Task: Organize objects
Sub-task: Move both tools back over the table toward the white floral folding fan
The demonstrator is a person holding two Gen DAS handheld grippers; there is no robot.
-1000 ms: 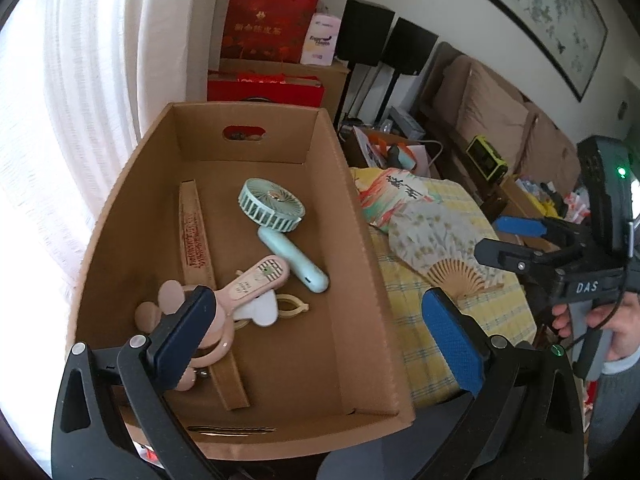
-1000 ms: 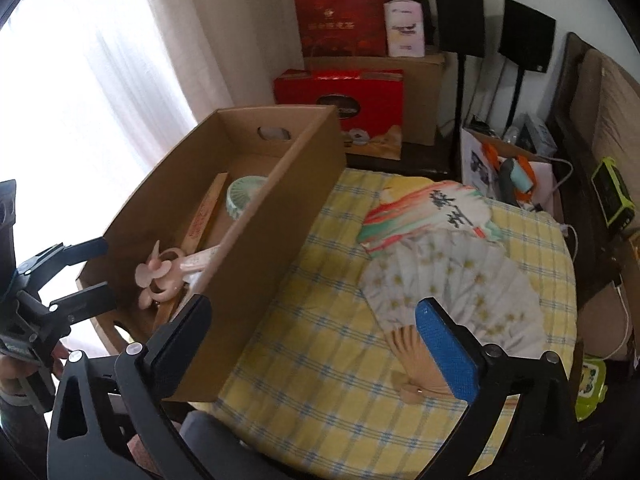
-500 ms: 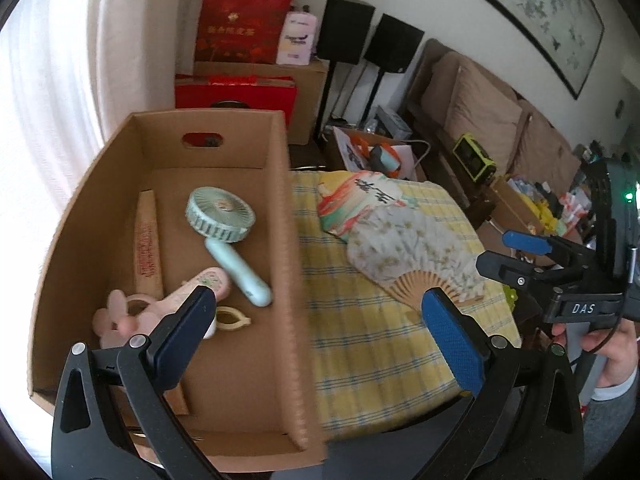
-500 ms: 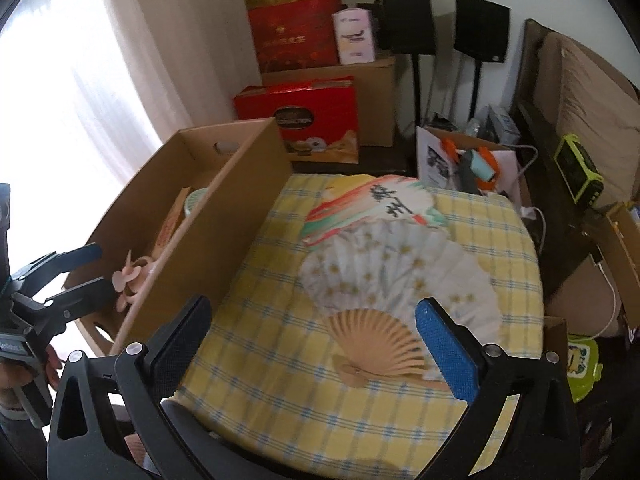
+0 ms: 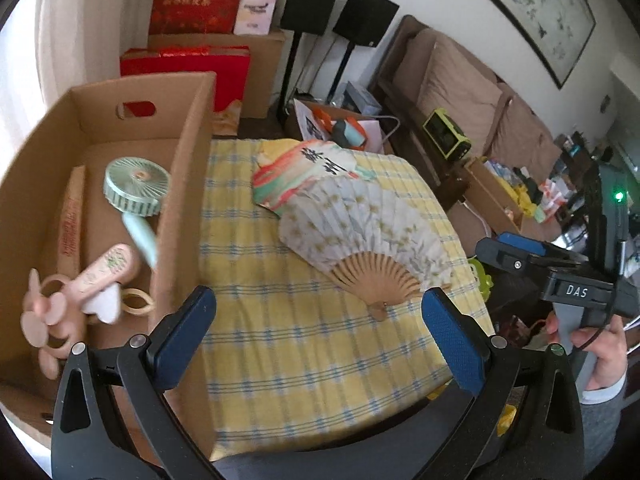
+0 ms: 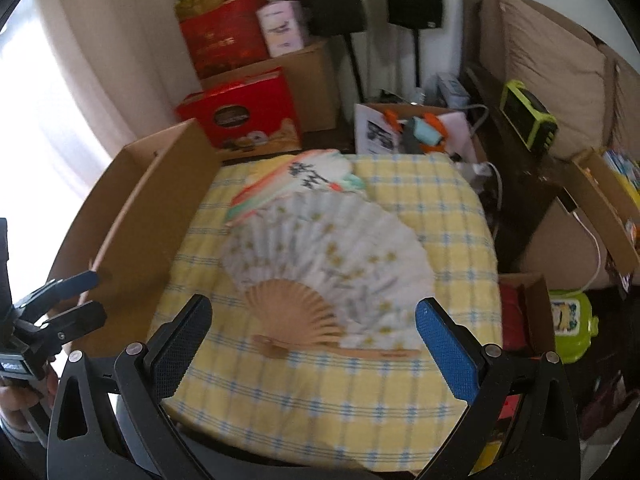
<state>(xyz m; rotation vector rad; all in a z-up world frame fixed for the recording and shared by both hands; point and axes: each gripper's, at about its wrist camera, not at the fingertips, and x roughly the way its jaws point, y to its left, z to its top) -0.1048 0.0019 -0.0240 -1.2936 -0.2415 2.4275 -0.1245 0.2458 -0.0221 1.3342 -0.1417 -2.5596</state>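
A white folding fan with wooden ribs [image 5: 360, 240] [image 6: 324, 264] lies spread on the yellow checked tablecloth [image 5: 288, 352] [image 6: 328, 396], overlapping a colourful painted fan [image 5: 304, 168] [image 6: 304, 176] behind it. A cardboard box [image 5: 188, 168] [image 6: 132, 208] on the left holds a green hand fan [image 5: 136, 188], a pink hand fan [image 5: 100, 276] and a closed wooden fan [image 5: 70, 224]. My left gripper [image 5: 316, 328] is open above the cloth, near the white fan's handle. My right gripper [image 6: 312, 332] is open over that fan's pivot, holding nothing.
Red gift boxes [image 6: 248, 116] and brown cartons stand behind the table, with two black speakers [image 5: 340, 12] on stands. A sofa [image 5: 472, 76] runs along the right wall. A carton with tools [image 6: 412, 128] sits behind the table. A hand [image 5: 604, 360] holds the right gripper.
Both views have swung right, from the box toward the table. The fans now sit centred between both grippers' open fingers. Nothing has been grasped.
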